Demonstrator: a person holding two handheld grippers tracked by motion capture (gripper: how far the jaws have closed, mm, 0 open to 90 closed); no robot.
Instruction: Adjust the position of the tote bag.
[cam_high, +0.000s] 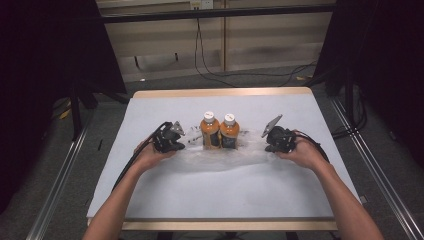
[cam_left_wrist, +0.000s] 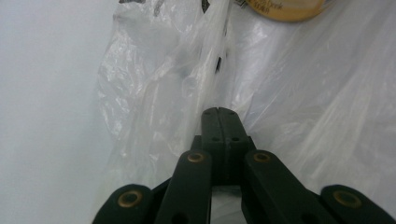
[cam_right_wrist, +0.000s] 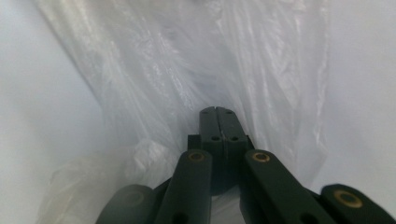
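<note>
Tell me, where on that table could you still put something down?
The far strip of the table, beyond the two orange bottles, is bare, and so is the wide near part in front of the crumpled plastic bag. The middle is crowded: bottles, bag, and the left gripper and right gripper on either side.

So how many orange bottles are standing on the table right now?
2. They stand side by side mid-table, in the clear plastic bag: the left bottle nearer the left tongs, the right bottle beside it. None looks hidden.
</note>
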